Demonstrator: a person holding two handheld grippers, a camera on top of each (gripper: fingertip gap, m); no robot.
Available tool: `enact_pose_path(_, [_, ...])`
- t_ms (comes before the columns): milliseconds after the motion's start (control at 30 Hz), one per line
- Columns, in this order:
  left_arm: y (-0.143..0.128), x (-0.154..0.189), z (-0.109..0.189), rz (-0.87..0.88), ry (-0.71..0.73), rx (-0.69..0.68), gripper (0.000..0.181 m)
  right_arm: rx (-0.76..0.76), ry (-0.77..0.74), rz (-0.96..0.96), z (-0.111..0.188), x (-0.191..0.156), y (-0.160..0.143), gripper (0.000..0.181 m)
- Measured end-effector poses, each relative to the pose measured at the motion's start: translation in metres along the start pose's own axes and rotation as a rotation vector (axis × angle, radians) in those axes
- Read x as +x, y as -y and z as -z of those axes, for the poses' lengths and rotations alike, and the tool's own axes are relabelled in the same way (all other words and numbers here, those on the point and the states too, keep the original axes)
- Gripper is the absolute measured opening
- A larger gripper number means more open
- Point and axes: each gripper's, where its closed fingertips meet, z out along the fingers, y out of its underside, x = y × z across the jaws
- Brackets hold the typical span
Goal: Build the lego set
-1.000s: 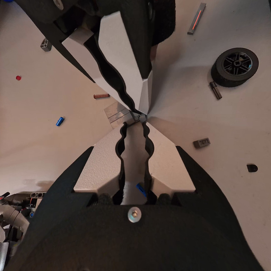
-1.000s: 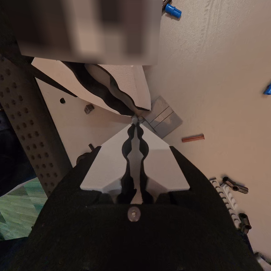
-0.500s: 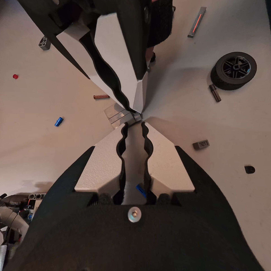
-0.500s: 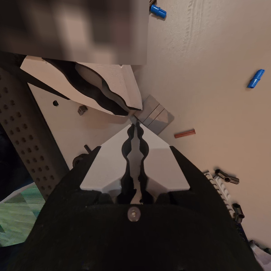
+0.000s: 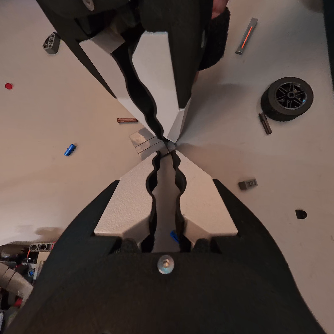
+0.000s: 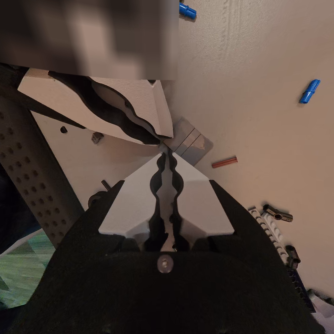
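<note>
Where the two tongs meet tip to tip, a small grey Lego piece [image 5: 171, 146] sits pinched between them at the corner of a flat grey tile assembly [image 5: 144, 142] lying on the pale table [image 5: 54, 180]. The left gripper [image 5: 165, 153] stands narrowly parted, its tips bracketing the assembly's corner; the right gripper [image 6: 167, 153] is nearly closed on the small piece, though the exact contact is too tiny to confirm. Smooth and glossy, with thin seam lines across three strips, the assembly looks light, rigid and slippery, so gripping by its thin edges seems wisest. Farther out lie a brown axle [image 5: 127, 120], blue pins [image 5: 70, 149], a black wheel [image 5: 287, 101] and a dark stud plate [image 5: 248, 184].
</note>
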Motion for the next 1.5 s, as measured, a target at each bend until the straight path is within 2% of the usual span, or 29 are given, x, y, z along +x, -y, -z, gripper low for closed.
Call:
enact_pose_path(467, [0.004, 0.0018, -0.0031, 0.029, -0.036, -0.027, 0.0, -0.002, -0.006, -0.011, 0.0001, 0.0028, -0.0005, 0.001])
enact_pose_path(867, [0.004, 0.0021, -0.0035, 0.061, -0.073, -0.059, 0.0, -0.01, 0.001, -0.017, 0.0001, 0.0037, -0.0004, 0.0])
enact_pose_path(1200, [0.0038, 0.0012, -0.0034, 0.134, -0.137, -0.028, 0.0, -0.019, 0.004, -0.026, 0.0001, 0.0043, 0.0001, 0.0])
enact_pose_path(1500, [-0.0042, -0.004, -0.0061, 0.093, -0.105, -0.065, 0.0, 0.02, 0.024, -0.004, 0.007, 0.0024, 0.0016, 0.001])
